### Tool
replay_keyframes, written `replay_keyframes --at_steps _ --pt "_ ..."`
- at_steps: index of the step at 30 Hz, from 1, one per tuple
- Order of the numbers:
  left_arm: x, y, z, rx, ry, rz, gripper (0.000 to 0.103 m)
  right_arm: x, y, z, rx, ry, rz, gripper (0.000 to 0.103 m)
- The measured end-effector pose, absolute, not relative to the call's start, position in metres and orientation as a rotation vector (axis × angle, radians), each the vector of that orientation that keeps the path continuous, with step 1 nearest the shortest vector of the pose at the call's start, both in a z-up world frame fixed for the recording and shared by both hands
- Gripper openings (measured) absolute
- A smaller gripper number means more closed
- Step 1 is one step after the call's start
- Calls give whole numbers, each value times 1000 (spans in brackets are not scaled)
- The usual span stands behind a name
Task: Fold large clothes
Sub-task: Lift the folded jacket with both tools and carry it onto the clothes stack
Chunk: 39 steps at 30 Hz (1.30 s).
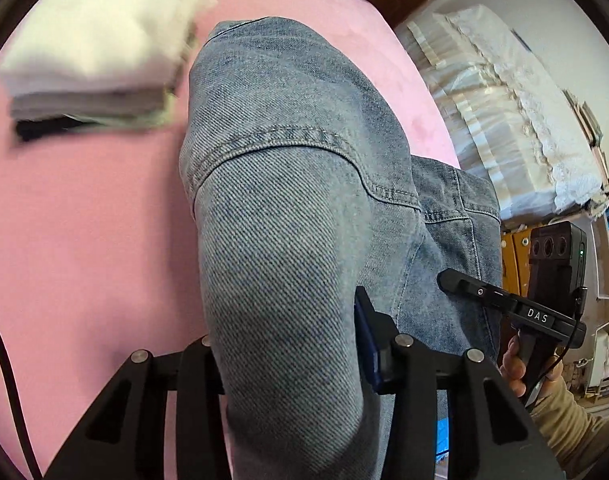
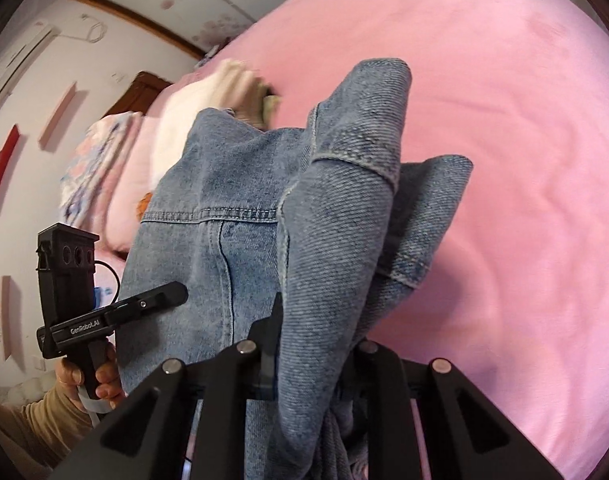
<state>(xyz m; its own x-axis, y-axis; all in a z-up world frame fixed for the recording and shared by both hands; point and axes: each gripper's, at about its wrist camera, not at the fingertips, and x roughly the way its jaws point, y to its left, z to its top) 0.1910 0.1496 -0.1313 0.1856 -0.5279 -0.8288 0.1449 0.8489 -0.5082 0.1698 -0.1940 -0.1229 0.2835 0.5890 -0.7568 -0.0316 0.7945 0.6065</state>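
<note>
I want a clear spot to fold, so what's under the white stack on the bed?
Under the white stack sit thinner folded layers, one greenish, and a black item at the bottom, all on the pink bed. The picture is blurred there, and the stack covers whatever lies further beneath.

Each wrist camera looks steeply down along its fingers, very near the denim [image 1: 288, 216] it faces. Both views share that denim [image 2: 232, 184] and the pink bed [image 1: 84, 220].

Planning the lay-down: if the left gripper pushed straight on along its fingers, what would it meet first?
The denim garment clamped in the left gripper fills that line; beyond it, probably the pink bedspread.
</note>
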Motion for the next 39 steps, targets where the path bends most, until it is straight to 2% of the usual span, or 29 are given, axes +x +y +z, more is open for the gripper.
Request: replay_keyframes --at_steps 7,13,18,23,27,33,34,35,36,39 --pt "256 249 -52 -304 1182 -439 42 258 -92 -66 507 1118 577 17" --pt "370 319 -21 -243 1077 -425 42 373 -25 -48 500 1031 620 17" --pt "477 355 -28 -206 1051 -395 43 470 15 -70 527 1009 606 17" --pt "546 369 -81 -204 1124 -330 43 534 48 -121 523 1084 554 18" --pt "558 382 -117 -197 1159 -267 55 550 62 -170 451 1201 489 23" --pt "552 405 -130 -229 1156 -224 81 544 84 -157 330 1155 477 33" --pt "552 405 -128 -213 1150 -215 83 539 85 -151 280 1143 457 38" --pt "550 407 -129 -200 1145 -204 86 535 86 -148 244 1136 435 48" --pt "542 408 -128 -187 1138 -195 87 531 87 -142 202 1126 408 51" --pt "537 398 -118 -183 1132 -171 88 516 80 -132 146 1113 389 52"
